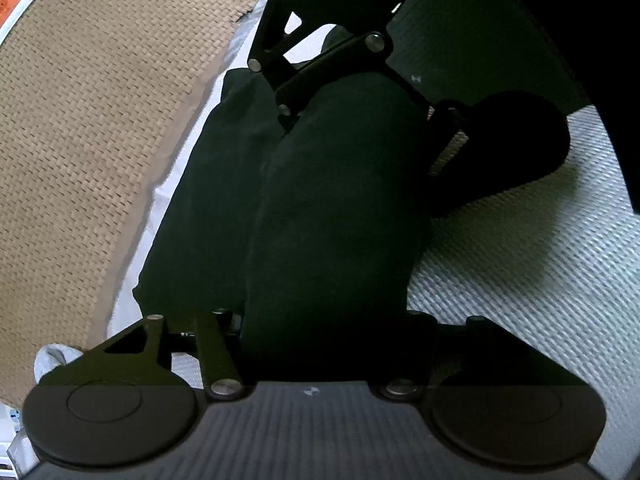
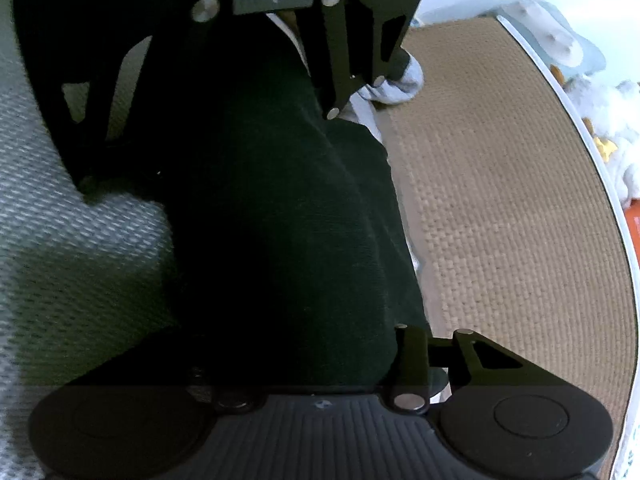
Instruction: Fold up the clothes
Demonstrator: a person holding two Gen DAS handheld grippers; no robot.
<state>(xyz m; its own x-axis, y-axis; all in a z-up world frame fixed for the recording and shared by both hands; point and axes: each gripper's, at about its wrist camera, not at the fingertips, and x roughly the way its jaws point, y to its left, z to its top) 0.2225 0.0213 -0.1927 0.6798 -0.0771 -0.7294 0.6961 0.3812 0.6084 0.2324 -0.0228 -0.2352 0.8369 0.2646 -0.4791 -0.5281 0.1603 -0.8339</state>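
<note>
A dark green garment [image 1: 328, 200] hangs bunched lengthwise between my two grippers, which face each other. In the left wrist view the cloth runs from my left gripper [image 1: 320, 332] at the bottom up to my right gripper [image 1: 360, 128] at the top. Both are shut on the garment's ends, and the cloth hides the fingertips. From the right wrist view the same garment [image 2: 280, 220] stretches from my right gripper [image 2: 304, 360] to the left gripper [image 2: 224, 128]. The garment sags onto a white textured cover [image 1: 520, 280].
A tan woven mat [image 1: 100, 140] lies beside the white cover [image 2: 60, 260] and shows again in the right wrist view [image 2: 500, 200], ending at a white rim [image 2: 608, 200]. Beyond that rim sit white fluffy items [image 2: 612, 128] and something orange [image 2: 634, 220].
</note>
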